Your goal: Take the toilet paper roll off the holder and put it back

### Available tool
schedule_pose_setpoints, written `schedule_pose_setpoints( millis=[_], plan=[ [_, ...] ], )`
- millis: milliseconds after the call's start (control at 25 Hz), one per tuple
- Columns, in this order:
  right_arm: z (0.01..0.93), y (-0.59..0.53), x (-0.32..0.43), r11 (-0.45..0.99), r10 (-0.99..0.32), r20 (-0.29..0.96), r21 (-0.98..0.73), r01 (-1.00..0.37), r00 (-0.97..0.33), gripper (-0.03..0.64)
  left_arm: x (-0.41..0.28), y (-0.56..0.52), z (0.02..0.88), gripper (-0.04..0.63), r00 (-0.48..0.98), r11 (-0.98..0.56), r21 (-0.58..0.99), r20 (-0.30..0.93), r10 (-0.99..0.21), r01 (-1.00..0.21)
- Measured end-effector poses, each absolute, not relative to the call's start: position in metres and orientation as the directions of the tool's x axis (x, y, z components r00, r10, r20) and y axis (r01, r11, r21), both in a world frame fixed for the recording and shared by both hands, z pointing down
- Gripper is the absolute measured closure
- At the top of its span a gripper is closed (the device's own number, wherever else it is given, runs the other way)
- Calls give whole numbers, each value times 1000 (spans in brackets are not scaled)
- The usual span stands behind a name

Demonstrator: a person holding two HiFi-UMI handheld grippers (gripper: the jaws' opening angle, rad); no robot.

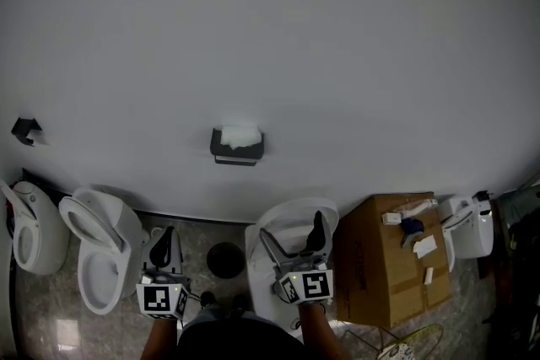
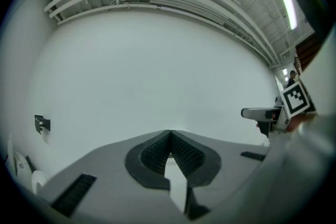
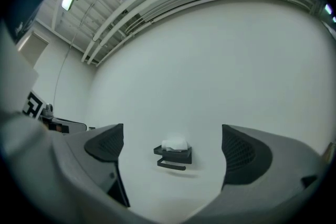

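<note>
Two grippers sit low in the head view; the toilet paper roll rests on the wall holder at frame centre — well apart, up ahead, its long axis seemingly left-right. The right gripper, jaws spread, frames it squarely; the left gripper is pressed together, empty.

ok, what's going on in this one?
A person faces a white wall with a gripper in each hand. The left gripper is shut on nothing. The right gripper is open and aimed at the black holder on the wall, with white paper on top of it. Both grippers are well short of the holder, and nothing has been grasped.
</note>
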State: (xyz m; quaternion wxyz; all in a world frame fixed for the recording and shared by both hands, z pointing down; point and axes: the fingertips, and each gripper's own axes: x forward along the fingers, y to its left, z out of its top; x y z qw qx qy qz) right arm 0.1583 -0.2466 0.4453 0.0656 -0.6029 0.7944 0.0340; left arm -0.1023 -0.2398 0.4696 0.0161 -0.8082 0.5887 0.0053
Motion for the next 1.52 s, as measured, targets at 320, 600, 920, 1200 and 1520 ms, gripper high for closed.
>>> schedule_pose_setpoints(
  millis=[320, 600, 920, 1200, 1520],
  plan=[
    [458, -274, 147, 236, -964, -141, -58, -970, -226, 52, -110, -264, 468, 592, 365, -365, 26, 4, -931, -931],
    [465, -308, 134, 259, -959, -127, -33, -965, -253, 52, -123, -280, 475, 592, 373, -372, 24, 28, -927, -928],
    [480, -349, 128, 278, -958, -86, -41, -960, -274, 52, -134, -291, 484, 592, 365, -365, 19, 28, -930, -931],
    [489, -382, 119, 296, -954, -62, -26, -955, -294, 52, -146, -299, 487, 592, 345, -344, 15, 54, -937, -939],
    [497, -415, 105, 317, -948, -34, -23, -948, -316, 52, -159, -305, 491, 592, 330, -329, 19, 66, -942, -944]
  ],
)
